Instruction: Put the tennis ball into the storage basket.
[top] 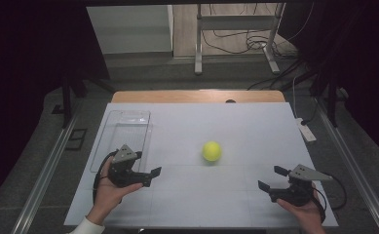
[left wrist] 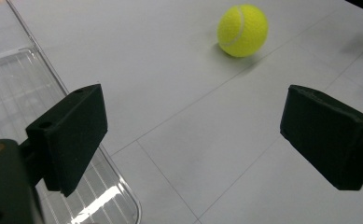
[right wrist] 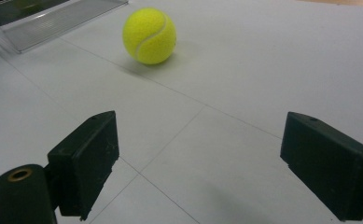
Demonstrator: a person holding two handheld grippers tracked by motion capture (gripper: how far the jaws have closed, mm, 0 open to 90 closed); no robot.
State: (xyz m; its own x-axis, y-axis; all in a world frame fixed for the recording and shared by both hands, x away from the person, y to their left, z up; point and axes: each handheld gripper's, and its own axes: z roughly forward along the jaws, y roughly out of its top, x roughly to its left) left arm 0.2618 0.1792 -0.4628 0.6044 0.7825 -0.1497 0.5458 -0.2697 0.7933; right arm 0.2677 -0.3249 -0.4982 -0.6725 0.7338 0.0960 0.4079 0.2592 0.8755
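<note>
One white table [top: 255, 126] is noted, with a clear tray [top: 123, 131] left of the tennis ball [top: 211, 151]. Nearer than the ball, the left gripper [top: 150, 174] and right gripper [top: 270, 178] are held apart, empty. The ball is judged light, springy, felted; a grip across its middle is advised.

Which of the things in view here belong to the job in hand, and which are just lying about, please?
Job in hand: tennis ball; clear tray; left gripper and right gripper, both open and empty.

Lying about: white power strip at the table's right edge; metal stand; floor cables.
</note>
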